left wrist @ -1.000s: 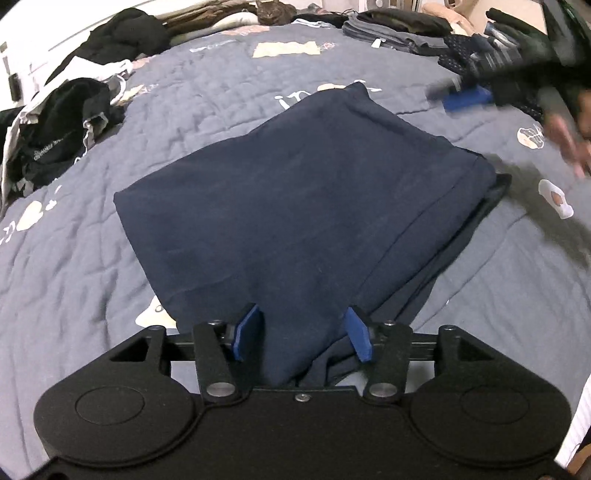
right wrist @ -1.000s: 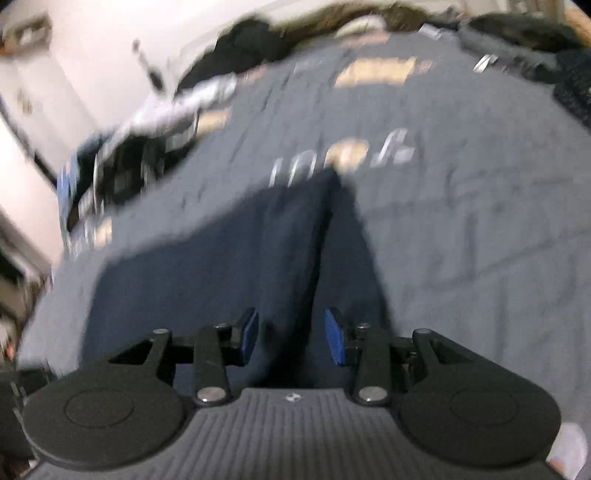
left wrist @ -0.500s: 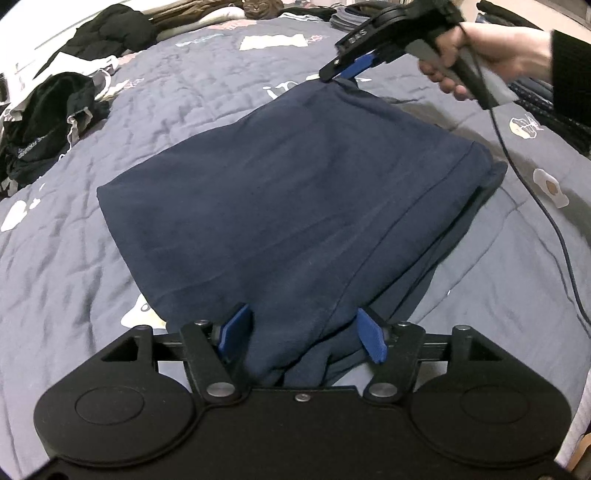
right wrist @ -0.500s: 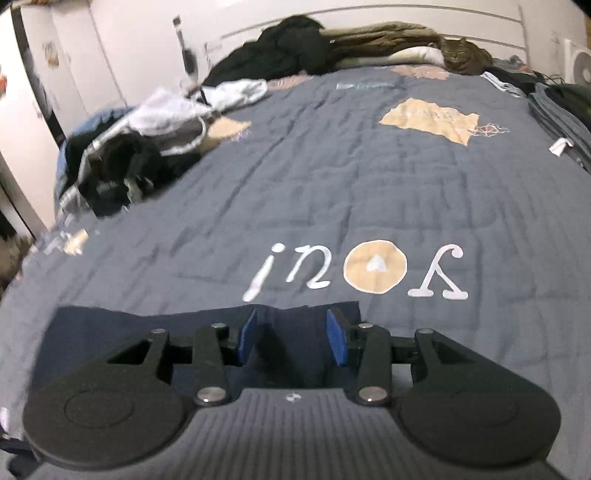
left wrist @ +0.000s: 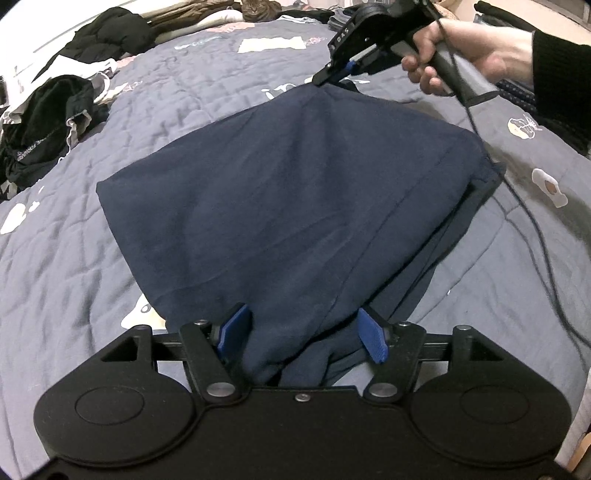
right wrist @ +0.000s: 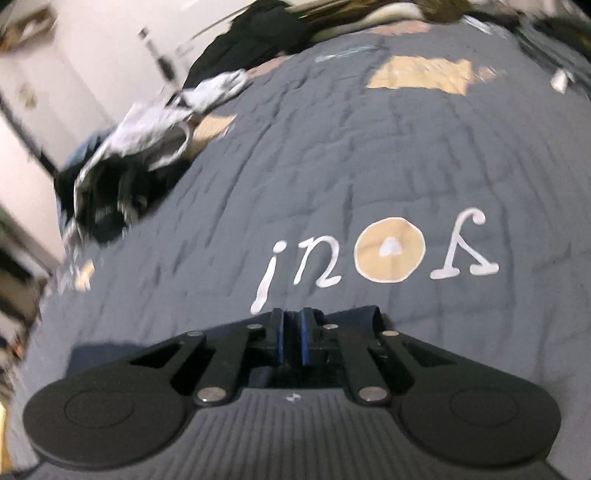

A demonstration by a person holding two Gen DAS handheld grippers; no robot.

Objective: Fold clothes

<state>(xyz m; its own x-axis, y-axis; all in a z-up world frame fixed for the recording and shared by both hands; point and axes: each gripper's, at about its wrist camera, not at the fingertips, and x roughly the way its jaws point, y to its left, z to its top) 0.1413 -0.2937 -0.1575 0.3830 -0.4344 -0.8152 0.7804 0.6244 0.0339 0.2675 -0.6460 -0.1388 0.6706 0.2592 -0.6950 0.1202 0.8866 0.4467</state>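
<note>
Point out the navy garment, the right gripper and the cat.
navy garment [left wrist: 288, 199]: left wrist view, middle of its flat top layer.
right gripper [left wrist: 325, 76]: left wrist view, fingertips shut on the garment's far corner.
cat [left wrist: 258, 7]: left wrist view, its face, at the bed's far end.

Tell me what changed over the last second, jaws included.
The right gripper swung in to the far corner of the navy garment, and its jaws went from open to shut on that corner, which now peaks upward. The left gripper stayed put, jaws open around the near corner. The garment's bulk still lies on the gray quilt, and the clothes pile is unmoved.
</note>
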